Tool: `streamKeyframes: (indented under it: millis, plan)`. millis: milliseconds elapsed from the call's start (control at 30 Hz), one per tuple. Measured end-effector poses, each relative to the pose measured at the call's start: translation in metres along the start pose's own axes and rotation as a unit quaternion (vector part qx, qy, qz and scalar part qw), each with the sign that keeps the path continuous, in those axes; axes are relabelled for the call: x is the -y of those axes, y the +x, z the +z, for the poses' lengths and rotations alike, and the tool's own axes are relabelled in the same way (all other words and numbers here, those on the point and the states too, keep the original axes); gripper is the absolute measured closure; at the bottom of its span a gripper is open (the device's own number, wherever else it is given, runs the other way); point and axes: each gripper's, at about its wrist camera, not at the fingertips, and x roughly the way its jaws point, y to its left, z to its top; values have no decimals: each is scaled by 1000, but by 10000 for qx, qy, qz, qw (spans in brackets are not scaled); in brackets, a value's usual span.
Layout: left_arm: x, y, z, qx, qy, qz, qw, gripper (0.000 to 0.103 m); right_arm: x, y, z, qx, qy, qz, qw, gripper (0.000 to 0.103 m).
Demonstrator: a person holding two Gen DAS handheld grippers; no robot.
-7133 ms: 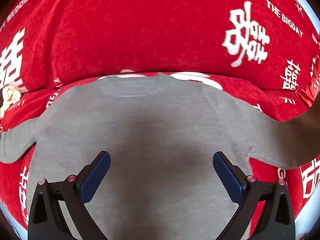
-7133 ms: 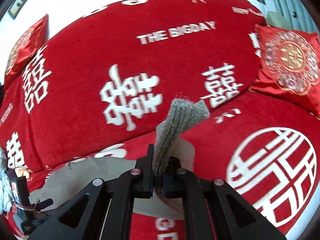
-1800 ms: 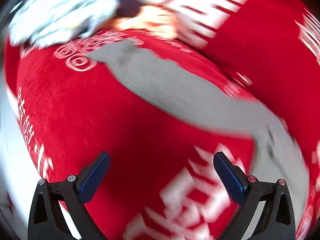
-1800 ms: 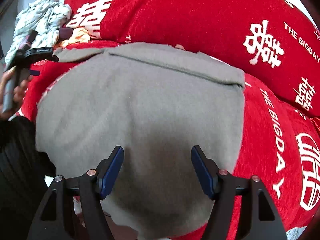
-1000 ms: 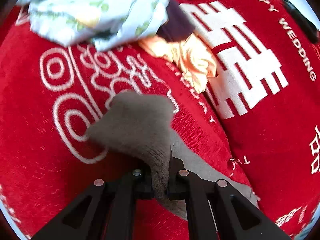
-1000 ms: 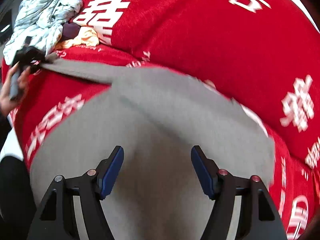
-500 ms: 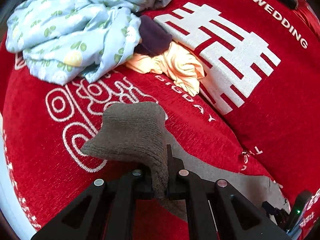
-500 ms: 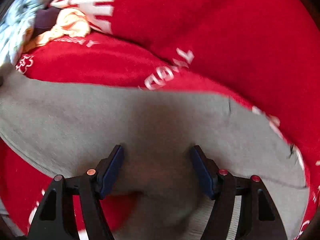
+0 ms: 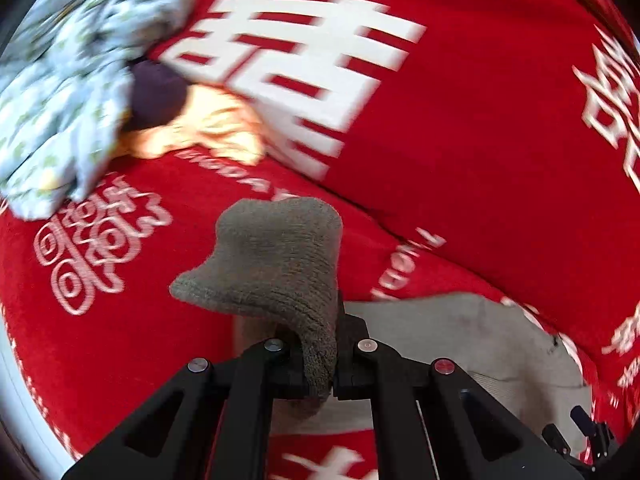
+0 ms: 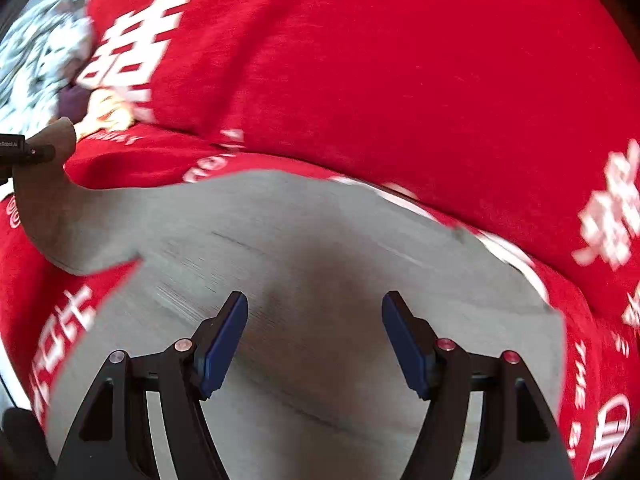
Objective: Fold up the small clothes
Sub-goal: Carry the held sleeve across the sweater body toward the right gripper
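The soft knitted grey sweater is a plain mid grey, its ribbed grey sleeve cuff a shade darker and browner. The plush red sofa cover is bright red, printed with large white double-happiness characters, white round emblems and small white lettering. The crumpled pale blue cloth carries a scatter of small green and yellow sprigs. Beside it lie a dark purple garment and a peach-orange garment. The left tongs are matt black; the right tongs are black with deep blue pads and small silver and red rivets.
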Motion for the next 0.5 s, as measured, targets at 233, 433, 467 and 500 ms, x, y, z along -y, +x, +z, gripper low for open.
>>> streamKeyframes:
  millis: [233, 433, 467, 500]
  plan:
    - [124, -5, -32, -169, 877, -117, 9959, 95, 72, -22, -36, 62, 579, -35, 9983, 30]
    - [217, -19, -64, -151, 1548, -232, 9876, 95, 114, -36, -56, 194, 836, -41, 9963, 30]
    - [229, -20, -68, -156, 1614, -255, 9864, 95, 122, -38, -60, 214, 895, -32, 9958, 30]
    - [239, -22, -72, -163, 1662, -274, 9856, 95, 127, -40, -63, 227, 934, -28, 9954, 30]
